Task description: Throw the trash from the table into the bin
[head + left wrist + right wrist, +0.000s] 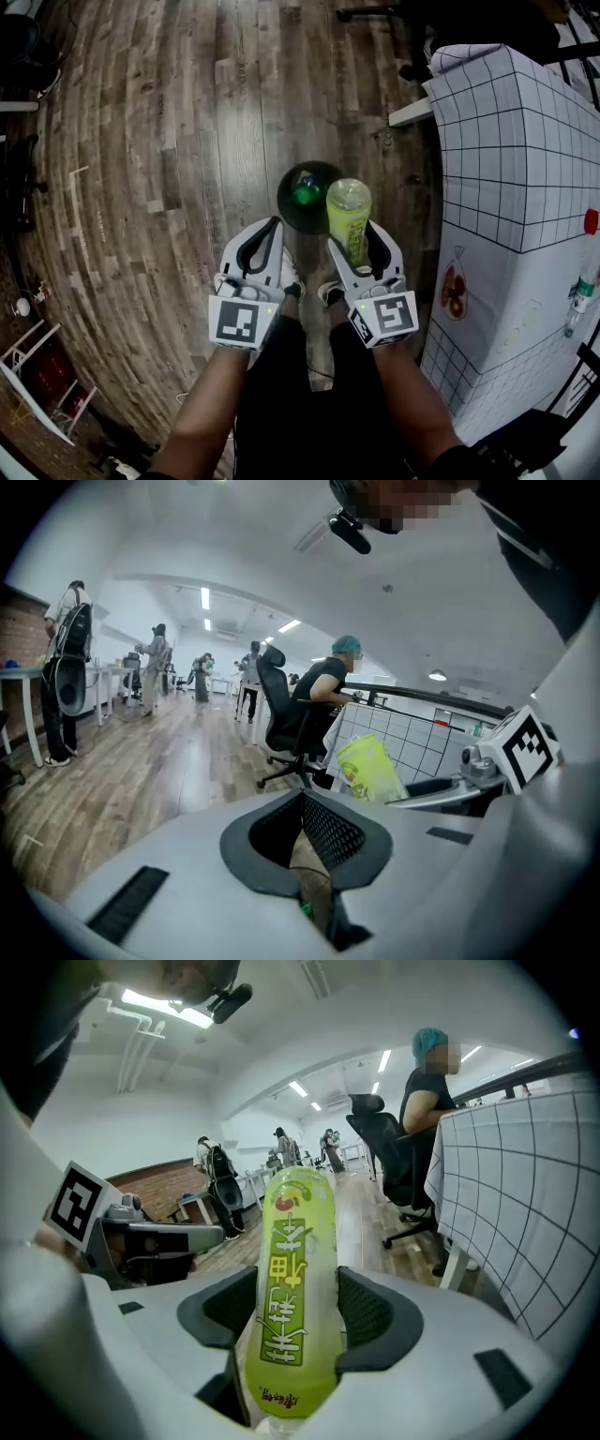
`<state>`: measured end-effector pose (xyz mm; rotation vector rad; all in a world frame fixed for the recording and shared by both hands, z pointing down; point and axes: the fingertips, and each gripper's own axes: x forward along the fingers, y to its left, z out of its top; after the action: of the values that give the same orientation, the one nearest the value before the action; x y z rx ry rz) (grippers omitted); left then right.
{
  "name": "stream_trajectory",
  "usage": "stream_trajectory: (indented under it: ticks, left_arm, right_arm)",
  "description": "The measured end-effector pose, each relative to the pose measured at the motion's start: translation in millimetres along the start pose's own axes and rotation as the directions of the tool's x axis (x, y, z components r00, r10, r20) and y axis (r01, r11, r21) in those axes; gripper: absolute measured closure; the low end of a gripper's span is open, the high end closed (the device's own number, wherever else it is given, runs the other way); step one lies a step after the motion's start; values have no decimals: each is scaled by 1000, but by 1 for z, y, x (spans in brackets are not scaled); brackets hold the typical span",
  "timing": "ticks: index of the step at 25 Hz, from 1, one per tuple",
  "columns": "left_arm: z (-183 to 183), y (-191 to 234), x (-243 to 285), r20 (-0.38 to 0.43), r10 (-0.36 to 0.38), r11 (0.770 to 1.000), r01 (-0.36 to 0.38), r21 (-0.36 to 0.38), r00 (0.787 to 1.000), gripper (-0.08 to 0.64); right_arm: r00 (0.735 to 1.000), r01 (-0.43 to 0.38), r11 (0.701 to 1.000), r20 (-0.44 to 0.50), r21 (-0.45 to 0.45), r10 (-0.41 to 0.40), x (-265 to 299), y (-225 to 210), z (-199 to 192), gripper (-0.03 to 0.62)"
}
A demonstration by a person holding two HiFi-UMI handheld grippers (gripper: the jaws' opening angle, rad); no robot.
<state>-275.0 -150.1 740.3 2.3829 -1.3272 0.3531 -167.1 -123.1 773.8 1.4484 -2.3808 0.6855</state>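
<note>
Right gripper [298, 1309]: jaws spread wide and clamped on a yellow-green bottle [295, 1279], one dark pad pressed against each side of its label. Bottle lengthwise between the jaws, rounded end jutting out past the tips, narrower clear end back toward the camera. In the head view, the same bottle [349, 211] out ahead of the jaws, off the surface.

Left gripper [314, 834]: jaws pressed together, pads meeting, nothing pinched between them; only a sliver of floor showing through the slot below. In the head view, just left of the right jaws and level with them.

Round dark bin [292, 208] on the wood floor [187, 141], just beyond the tips of both pairs of jaws, its rim meeting the bottle's outline in the head view. Something green [306, 195] inside, too small to name.

To the right of the right jaws, the surface [506, 141], under a white cloth with black grid lines. On it, well apart from the jaws, a small red thing [591, 221] and a small pale bottle [581, 298] near the picture's right edge.
</note>
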Motion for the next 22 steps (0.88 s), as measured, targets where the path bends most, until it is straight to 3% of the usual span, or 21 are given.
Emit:
stream_trajectory:
  ticks: [5, 10, 22]
  left_arm:
    - [-18, 2, 12, -16, -4, 1000, 4, -6, 1000, 537]
    - [-40, 6, 12, -58, -22, 1000, 21, -8, 998, 537]
    - [-48, 13, 10, -91, -15, 1000, 14, -17, 996, 537]
  right_arm:
    - [996, -2, 1000, -92, -4, 1, 27, -12, -35, 311]
    - [979, 43, 998, -198, -36, -49, 48, -25, -74, 287]
    - [968, 31, 999, -249, -45, -41, 29, -14, -78, 267]
